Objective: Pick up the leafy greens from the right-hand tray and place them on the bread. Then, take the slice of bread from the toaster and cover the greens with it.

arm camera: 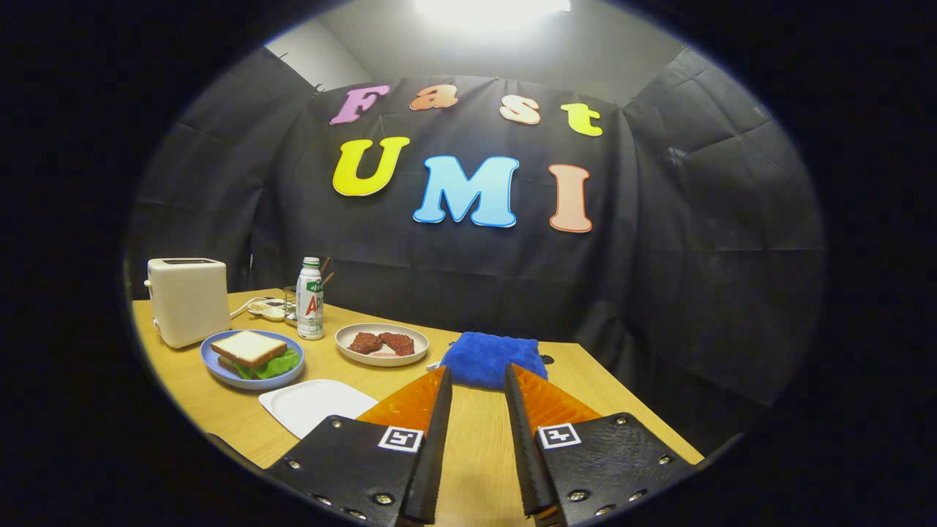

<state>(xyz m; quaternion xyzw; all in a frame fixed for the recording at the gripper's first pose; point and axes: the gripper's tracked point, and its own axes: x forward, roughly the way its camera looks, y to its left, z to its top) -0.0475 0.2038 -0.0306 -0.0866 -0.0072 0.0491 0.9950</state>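
looking along the gripper (477, 377), we saw its two fingers standing apart, with bare wooden table (479, 439) showing in the gap and nothing caught between them. the fingers hung above the table's near part and touched none of the dishes.

just beside the left finger lay an empty white tray (316, 405), flat on the wood. just ahead of the fingertips sat a folded blue cloth (489, 358), its near edge partly hidden behind them.

further out to the left we found a blue plate (252, 359). on it rested the leafy greens (269, 364), with a slice of bread (248, 348) lying on top of them, so the greens peeked out mainly on the side nearer the cloth. whether another slice lay beneath the greens we could not tell for sure; a thin brown edge showed under them.

between the blue plate and the cloth stood a white plate (382, 344) carrying two dark reddish pieces of meat (381, 342). just behind the blue plate rose a white bottle (310, 298) with a green cap, upright.

farthest on the left stood the cream toaster (187, 301), close to the table's edge. behind the bottle we made out some small items, too small to tell what they were.
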